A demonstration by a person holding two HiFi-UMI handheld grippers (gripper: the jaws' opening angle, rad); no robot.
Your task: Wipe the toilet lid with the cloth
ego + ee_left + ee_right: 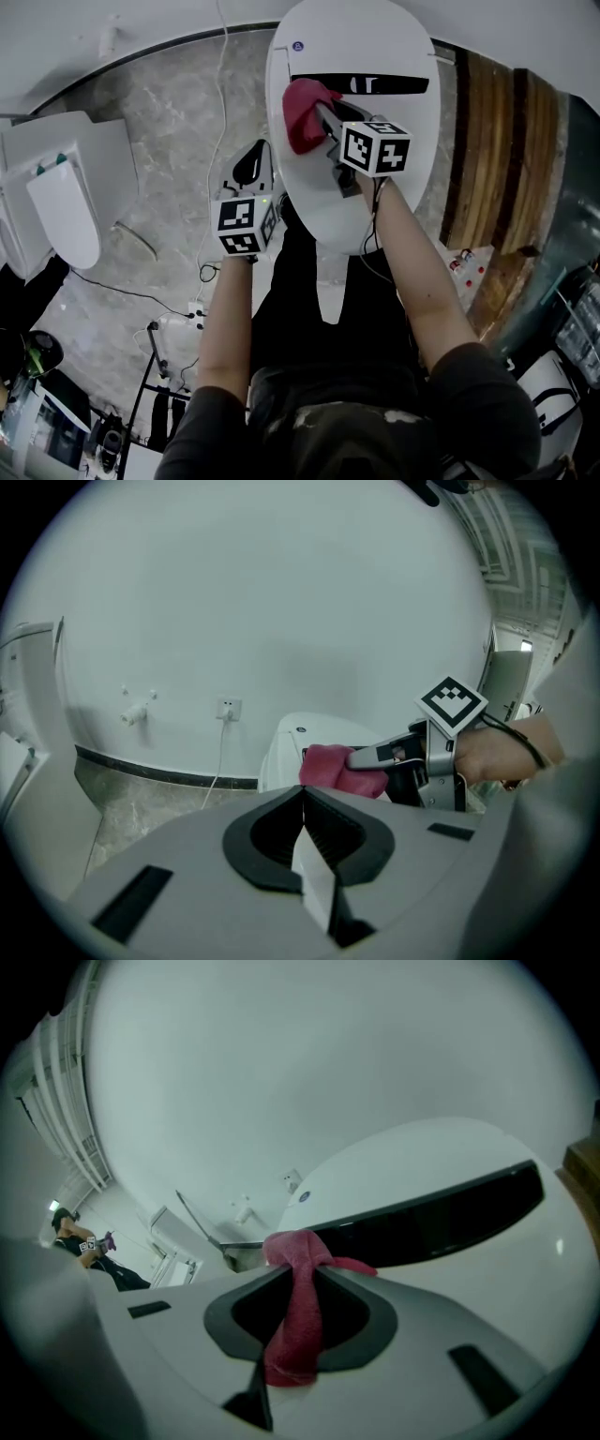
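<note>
At the rear of the lid (302, 192), the red cloth (302, 112) is clamped in the right gripper (321, 111), with a bunch left hanging past the tips. Just left of the lid, the left gripper (257, 150) is held closed, with nothing gripped.

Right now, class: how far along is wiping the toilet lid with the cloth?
Done: the cloth is clamped in the right gripper. In hand: it is held over the far left part of the toilet lid, by the dark strip; contact cannot be judged. Left: the wiping itself, since no wiped patch shows. The left gripper is shut and empty beside the lid.
</note>
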